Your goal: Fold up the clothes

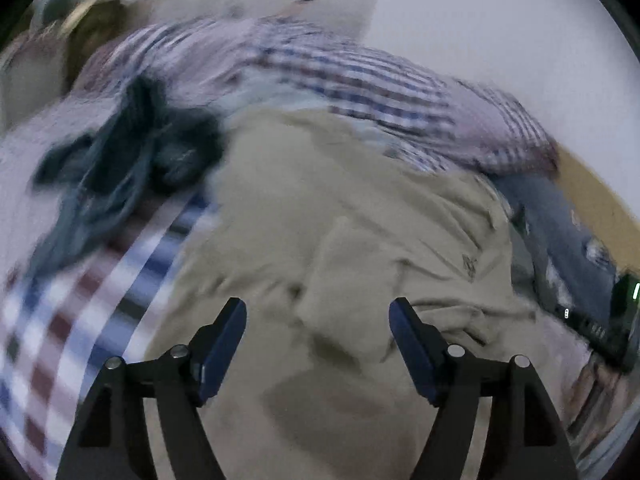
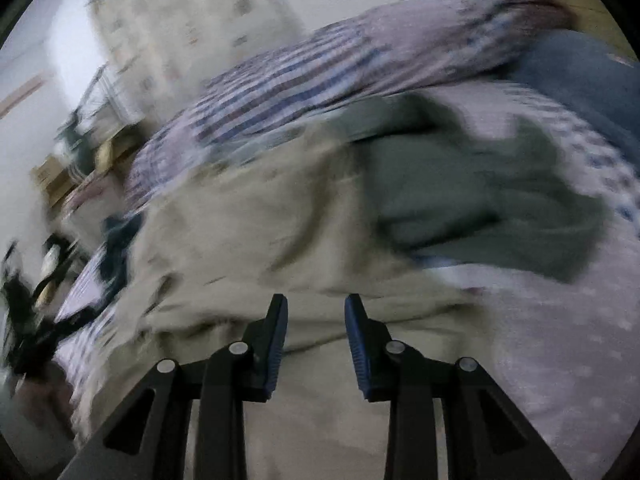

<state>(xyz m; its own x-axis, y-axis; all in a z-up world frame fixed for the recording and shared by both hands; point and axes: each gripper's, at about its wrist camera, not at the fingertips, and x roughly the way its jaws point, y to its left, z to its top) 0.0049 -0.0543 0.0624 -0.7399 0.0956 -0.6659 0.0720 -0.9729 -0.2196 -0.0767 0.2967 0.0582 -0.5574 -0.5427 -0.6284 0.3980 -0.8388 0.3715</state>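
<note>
While your left hand-held gripper (image 1: pixel 318 316) gapes wide and your right hand-held gripper (image 2: pixel 316 314) stands narrowly apart, both empty, one beige garment (image 1: pixel 340 220) lies near, one dark teal garment (image 1: pixel 128 152) far left.

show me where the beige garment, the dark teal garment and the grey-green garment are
beige garment (image 1: pixel 360 208): left wrist view, on its broad flat middle.
dark teal garment (image 1: pixel 132 152): left wrist view, on its crumpled centre.
grey-green garment (image 2: pixel 472 192): right wrist view, on its middle.

Both wrist cameras looked down from close above a bed; each view showed the same beige cloth (image 1: pixel 340 240) (image 2: pixel 248 232) and checked sheet (image 1: pixel 360 76) (image 2: pixel 280 84).
</note>
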